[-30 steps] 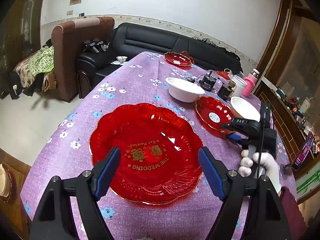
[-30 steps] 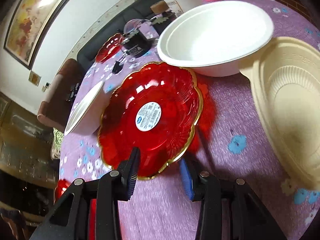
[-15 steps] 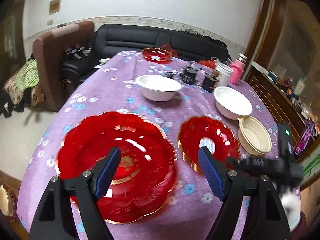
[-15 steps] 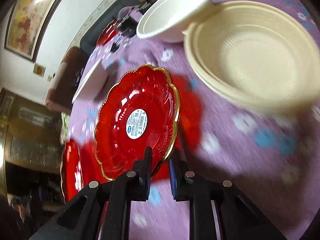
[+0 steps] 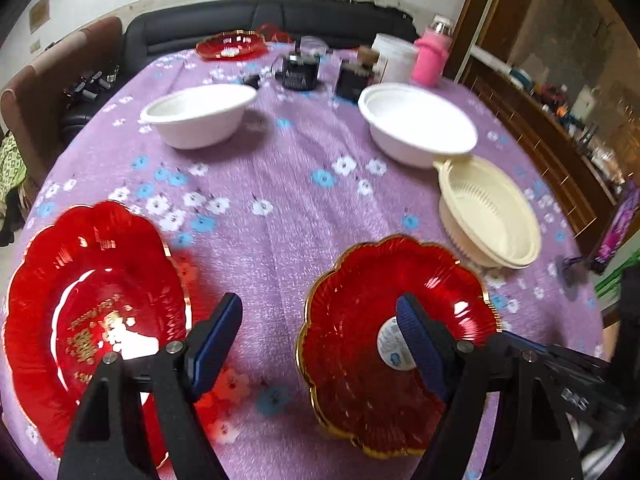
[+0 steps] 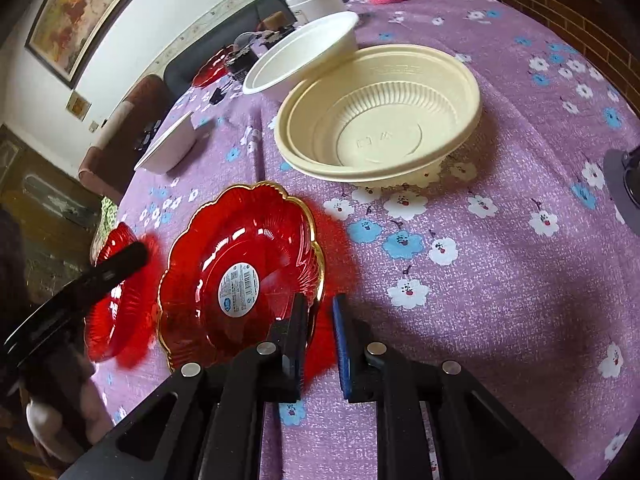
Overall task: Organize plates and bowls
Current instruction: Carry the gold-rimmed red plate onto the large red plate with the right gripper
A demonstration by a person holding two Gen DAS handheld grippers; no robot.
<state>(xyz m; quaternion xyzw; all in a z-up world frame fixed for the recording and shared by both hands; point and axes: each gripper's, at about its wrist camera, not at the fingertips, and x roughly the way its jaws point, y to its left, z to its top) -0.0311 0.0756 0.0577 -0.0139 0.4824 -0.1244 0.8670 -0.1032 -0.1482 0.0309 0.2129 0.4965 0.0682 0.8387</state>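
The right gripper (image 6: 318, 322) grasps the small red plate (image 6: 240, 276) (white barcode sticker (image 6: 239, 290), print unreadable); the left gripper (image 5: 320, 336) hangs released.

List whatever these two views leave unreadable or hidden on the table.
- Small red plate: its label print is too small to read in the right wrist view; in the left wrist view a finger of the left hand-held gripper covers part of the label.
- Large red plate: its near rim is hidden behind the gripper's body; glare and blur spoil the gold lettering.
- Dark jars at the far end: blurred, contents unclear.
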